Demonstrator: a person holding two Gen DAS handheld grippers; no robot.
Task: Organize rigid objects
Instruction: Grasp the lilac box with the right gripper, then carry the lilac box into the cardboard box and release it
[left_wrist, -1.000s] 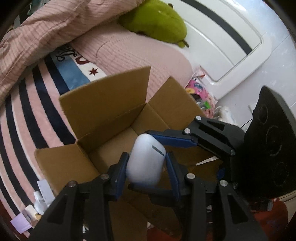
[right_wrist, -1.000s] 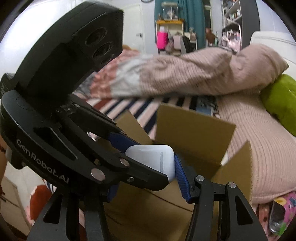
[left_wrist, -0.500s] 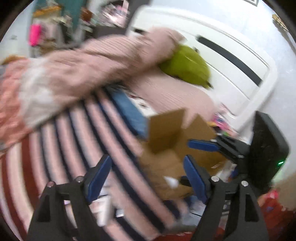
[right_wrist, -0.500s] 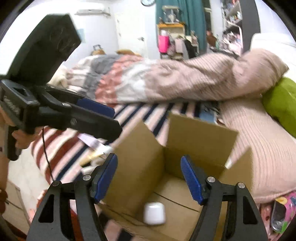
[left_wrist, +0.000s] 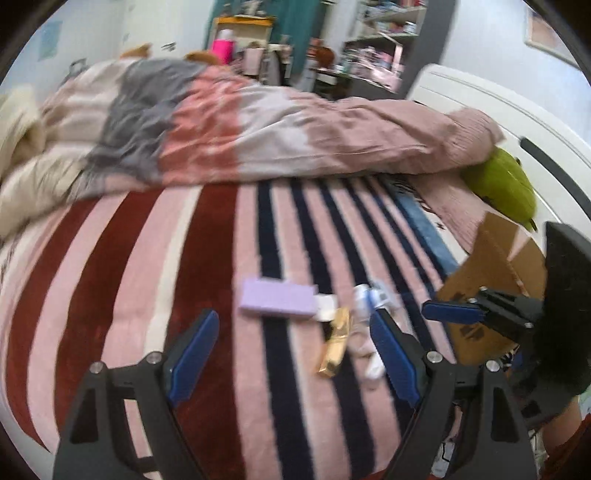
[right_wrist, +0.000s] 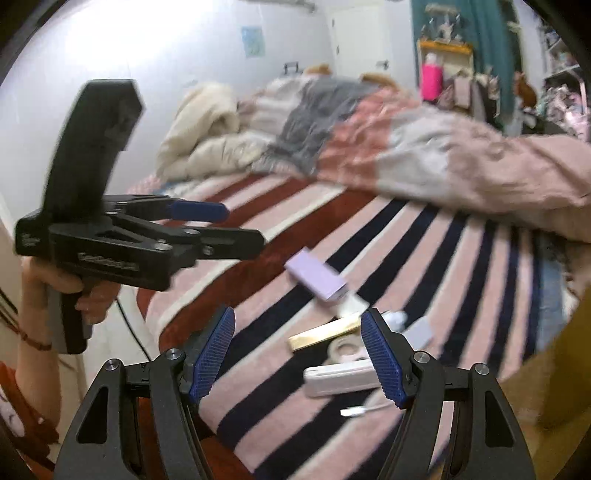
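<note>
Several small rigid items lie on the striped blanket (left_wrist: 147, 277): a lilac box (left_wrist: 277, 302), also in the right wrist view (right_wrist: 317, 277), a gold bar (left_wrist: 335, 347), also in the right wrist view (right_wrist: 325, 333), a white oblong case (right_wrist: 341, 376) and a tape roll (right_wrist: 345, 349). My left gripper (left_wrist: 291, 350) is open and empty above the blanket, short of the lilac box. My right gripper (right_wrist: 299, 354) is open and empty just in front of the gold bar and white case. The cardboard box (left_wrist: 495, 280) stands at the right.
A bunched pink and grey quilt (left_wrist: 258, 125) lies across the far side of the bed. A green plush toy (left_wrist: 506, 184) rests by the white headboard (left_wrist: 535, 122). The right gripper shows beside the cardboard box in the left wrist view (left_wrist: 454, 312); the left one shows in the right wrist view (right_wrist: 214, 221).
Both grippers held a white earbud case over the cardboard box, opened and dropped it in. Both have since swung left, away from the box, toward the loose items on the blanket.
</note>
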